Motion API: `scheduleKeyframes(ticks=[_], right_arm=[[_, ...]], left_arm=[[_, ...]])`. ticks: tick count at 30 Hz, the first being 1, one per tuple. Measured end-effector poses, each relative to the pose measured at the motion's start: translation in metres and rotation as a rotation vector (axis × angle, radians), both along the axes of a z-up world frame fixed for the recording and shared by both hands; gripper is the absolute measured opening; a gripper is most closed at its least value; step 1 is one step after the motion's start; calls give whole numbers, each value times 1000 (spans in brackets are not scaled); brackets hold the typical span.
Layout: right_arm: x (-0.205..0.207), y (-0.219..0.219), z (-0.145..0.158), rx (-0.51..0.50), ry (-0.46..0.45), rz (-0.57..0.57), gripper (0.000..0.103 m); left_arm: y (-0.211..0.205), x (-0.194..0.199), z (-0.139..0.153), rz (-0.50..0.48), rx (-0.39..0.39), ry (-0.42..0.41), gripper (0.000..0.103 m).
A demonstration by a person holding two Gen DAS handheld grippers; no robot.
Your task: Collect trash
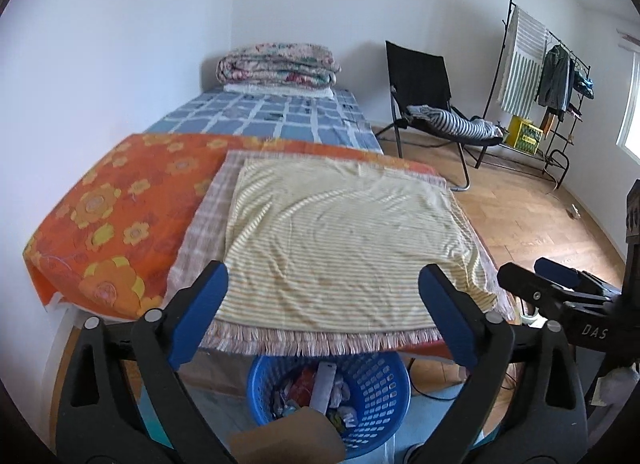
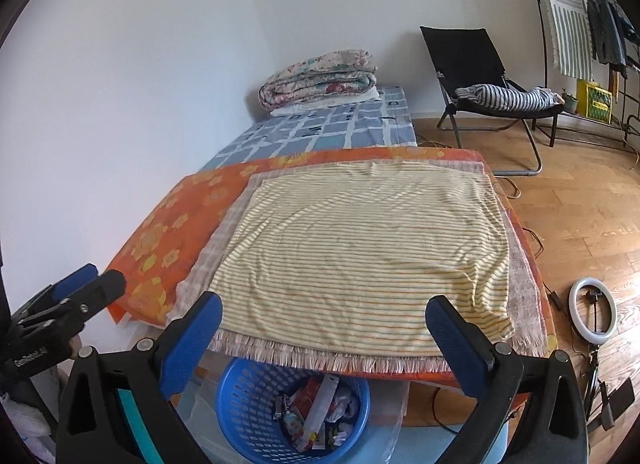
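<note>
A blue plastic basket [image 1: 376, 392] stands on the floor under the near edge of the table; it holds several wrappers and bits of trash [image 1: 320, 392]. It also shows in the right wrist view [image 2: 248, 404], with the trash [image 2: 316, 412] inside. My left gripper [image 1: 322, 288] is open and empty, above the basket at the table's near edge. My right gripper [image 2: 324, 322] is open and empty, beside it on the right. A yellow striped cloth [image 1: 344, 240] covers the table top [image 2: 360, 248]; I see no trash on it.
An orange flowered sheet [image 1: 120, 199] lies under the cloth. A bed with a blue checked cover [image 1: 272, 115] and folded quilt [image 1: 276, 65] is behind. A black chair [image 1: 424, 91], a clothes rack [image 1: 540, 75] and a ring light [image 2: 592, 310] stand on the wooden floor at right.
</note>
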State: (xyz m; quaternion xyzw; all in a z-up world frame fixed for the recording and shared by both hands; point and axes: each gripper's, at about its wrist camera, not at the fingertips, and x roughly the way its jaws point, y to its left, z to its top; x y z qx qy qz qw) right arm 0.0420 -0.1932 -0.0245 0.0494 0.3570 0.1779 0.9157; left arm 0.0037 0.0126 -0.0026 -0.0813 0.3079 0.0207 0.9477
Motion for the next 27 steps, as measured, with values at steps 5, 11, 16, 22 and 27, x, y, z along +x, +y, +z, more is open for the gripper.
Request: scheduleKeyframes(ticks=[5, 11, 16, 22, 27], right_arm=[[-1, 2, 3, -5, -8, 4, 103], [-4, 4, 9, -13, -26, 11, 103], [-5, 6, 10, -18, -30, 14, 103], [-5, 7, 11, -20, -36, 15, 103], [-6, 8, 11, -20, -36, 15, 103]], left_arm=[[-1, -1, 6, 6, 2, -11, 100], [-1, 0, 8, 15, 3, -4, 101], [0, 0, 8, 14, 1, 0, 101], [1, 0, 7, 18, -4, 1, 102], [2, 1, 7, 14, -3, 2, 102]])
